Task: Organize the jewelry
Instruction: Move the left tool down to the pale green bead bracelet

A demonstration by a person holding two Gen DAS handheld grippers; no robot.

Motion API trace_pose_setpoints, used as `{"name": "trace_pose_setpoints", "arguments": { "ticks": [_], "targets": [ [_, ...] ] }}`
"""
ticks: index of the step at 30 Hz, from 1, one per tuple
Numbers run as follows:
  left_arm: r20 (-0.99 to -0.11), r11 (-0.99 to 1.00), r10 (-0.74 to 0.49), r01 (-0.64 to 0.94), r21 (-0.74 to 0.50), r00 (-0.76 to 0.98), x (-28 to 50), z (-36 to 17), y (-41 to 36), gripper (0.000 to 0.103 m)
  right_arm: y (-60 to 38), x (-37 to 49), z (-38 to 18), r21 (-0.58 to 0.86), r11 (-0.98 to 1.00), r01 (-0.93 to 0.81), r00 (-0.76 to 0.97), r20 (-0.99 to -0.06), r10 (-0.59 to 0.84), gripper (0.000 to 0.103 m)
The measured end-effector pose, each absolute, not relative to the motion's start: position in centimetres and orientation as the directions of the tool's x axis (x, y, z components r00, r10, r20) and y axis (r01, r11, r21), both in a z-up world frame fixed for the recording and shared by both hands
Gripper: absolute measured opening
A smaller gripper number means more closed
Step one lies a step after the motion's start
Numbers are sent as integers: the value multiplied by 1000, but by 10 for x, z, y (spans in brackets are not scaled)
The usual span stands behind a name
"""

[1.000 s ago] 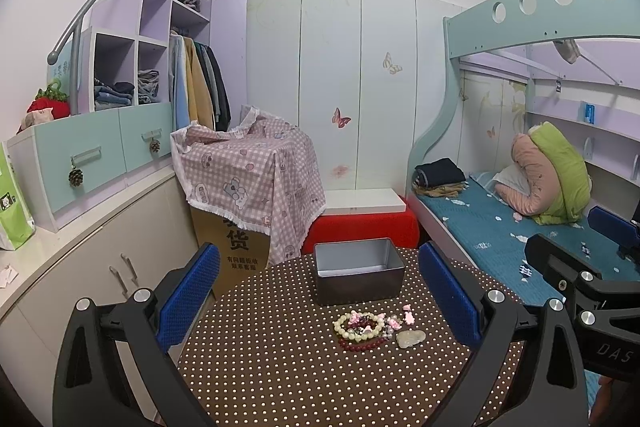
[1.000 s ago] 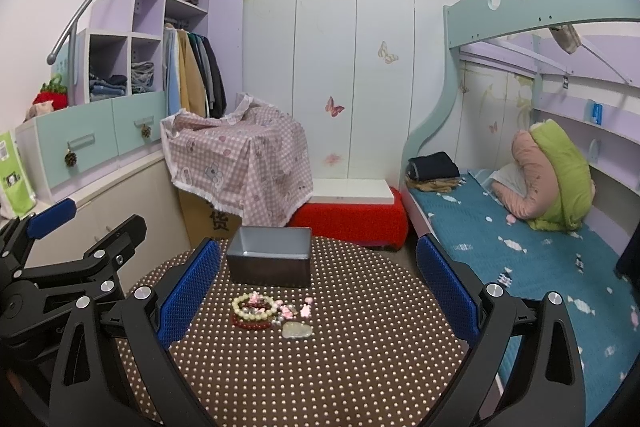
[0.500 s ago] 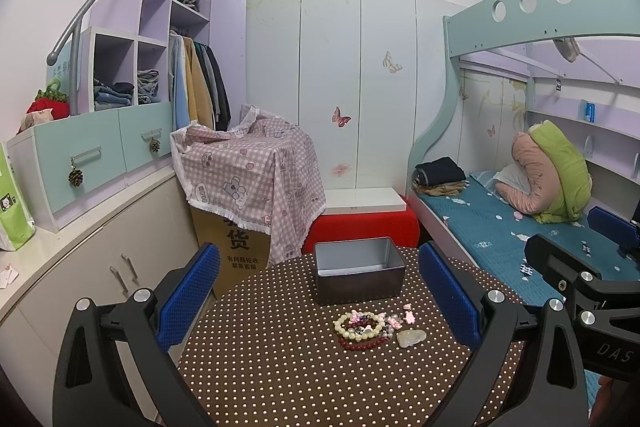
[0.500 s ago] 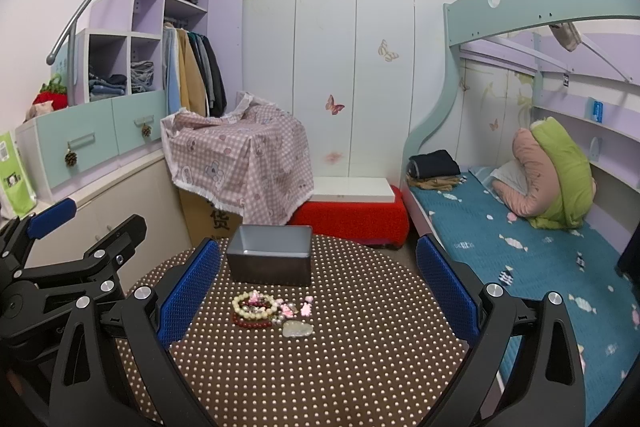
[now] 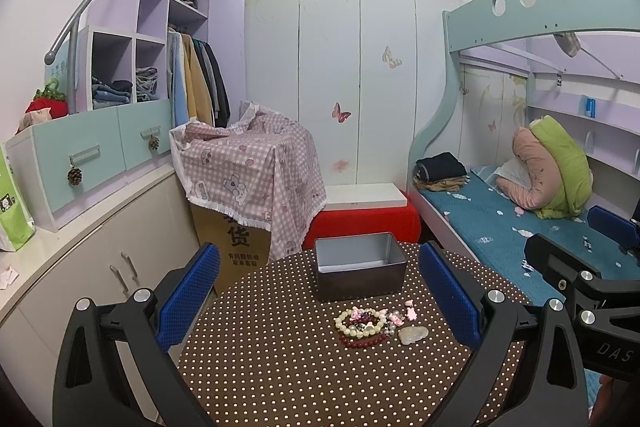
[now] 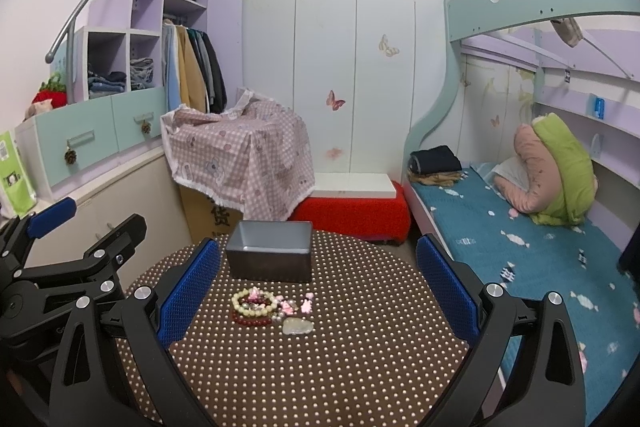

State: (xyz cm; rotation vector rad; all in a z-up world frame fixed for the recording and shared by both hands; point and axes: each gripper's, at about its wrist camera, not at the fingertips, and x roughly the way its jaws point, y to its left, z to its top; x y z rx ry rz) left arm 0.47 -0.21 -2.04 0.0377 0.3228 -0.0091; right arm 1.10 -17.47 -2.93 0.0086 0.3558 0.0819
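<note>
A pile of jewelry (image 5: 372, 323) lies on the round brown polka-dot table (image 5: 280, 379): a cream bead bracelet, a dark red bead bracelet, pink charms and a pale jade pendant (image 5: 414, 334). Behind it stands an empty grey metal box (image 5: 360, 271). My left gripper (image 5: 320, 295) is open and empty, held above the table in front of the pile. In the right wrist view my right gripper (image 6: 316, 291) is open and empty; the pile (image 6: 268, 309) and the box (image 6: 270, 255) lie ahead between its fingers. The left gripper's body shows at that view's left.
A low cabinet (image 5: 100, 251) runs along the left. A cardboard box under a pink checked cloth (image 5: 248, 167) and a red stool (image 5: 360, 223) stand behind the table. A bunk bed (image 5: 520, 223) is at the right.
</note>
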Motion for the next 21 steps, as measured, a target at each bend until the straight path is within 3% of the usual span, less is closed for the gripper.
{"name": "trace_pose_setpoints", "arguments": {
  "ticks": [21],
  "targets": [
    [-438,997,20,13,72,899,57,-63,27,96,-193,62,-80,61,997,-51,870,-487,75,95]
  ]
}}
